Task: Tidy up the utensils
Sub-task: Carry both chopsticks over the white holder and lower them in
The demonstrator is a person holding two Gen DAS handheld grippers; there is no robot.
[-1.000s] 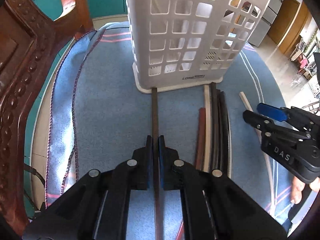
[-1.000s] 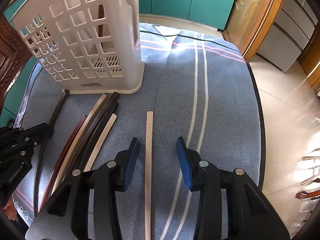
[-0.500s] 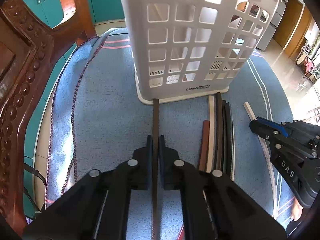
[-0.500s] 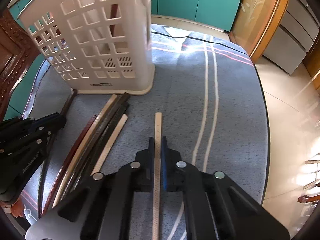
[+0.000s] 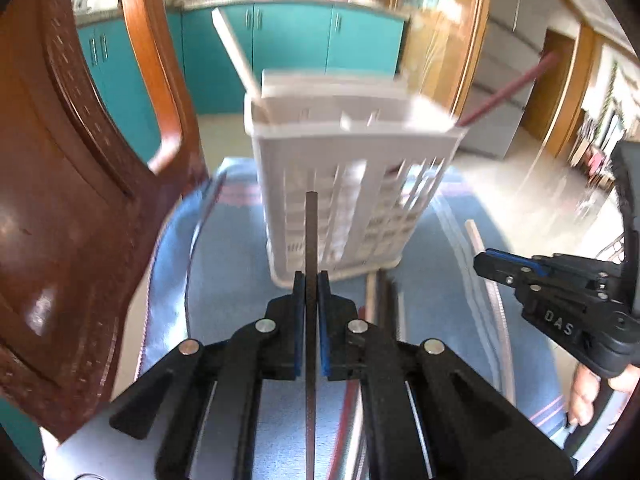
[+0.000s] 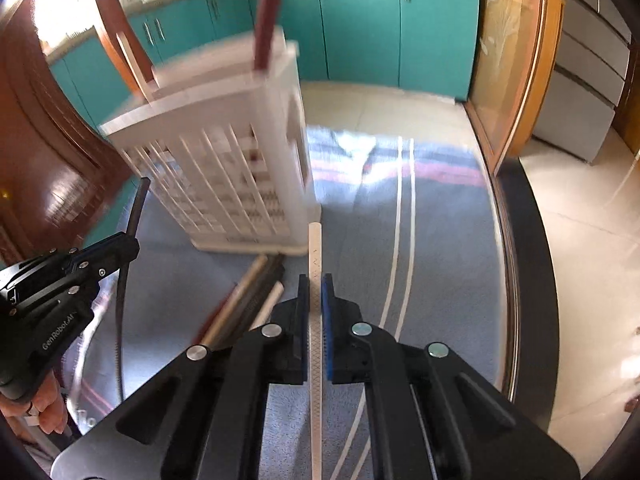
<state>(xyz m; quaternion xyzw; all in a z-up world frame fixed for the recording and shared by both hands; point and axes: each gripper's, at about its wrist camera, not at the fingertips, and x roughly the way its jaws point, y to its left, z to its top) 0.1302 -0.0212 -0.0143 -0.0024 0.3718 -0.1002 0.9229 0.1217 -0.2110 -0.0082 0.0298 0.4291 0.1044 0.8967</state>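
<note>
A white lattice utensil basket [image 5: 348,160] [image 6: 224,160] stands on a blue cloth. A cream chopstick [image 5: 236,52] and a dark red chopstick [image 5: 516,84] [image 6: 266,16] lean out of it. My left gripper [image 5: 311,280] is shut on a dark chopstick [image 5: 311,232], lifted off the cloth, its tip in front of the basket wall. My right gripper [image 6: 316,282] is shut on a cream chopstick [image 6: 314,248], also raised, its tip near the basket's base corner. Each gripper shows in the other's view: the right gripper [image 5: 480,260] and the left gripper [image 6: 134,240].
Several loose chopsticks [image 5: 380,300] [image 6: 248,296] lie on the blue cloth [image 5: 224,280] [image 6: 440,260] before the basket. A carved wooden chair [image 5: 72,180] crowds the left side. Teal cabinets [image 6: 360,28] stand behind. A hand [image 5: 588,392] holds the right gripper.
The right gripper shut on the cream chopstick. Both grippers then rose and tilted up, lifting their chopsticks off the cloth; the basket's top rim has come into view.
</note>
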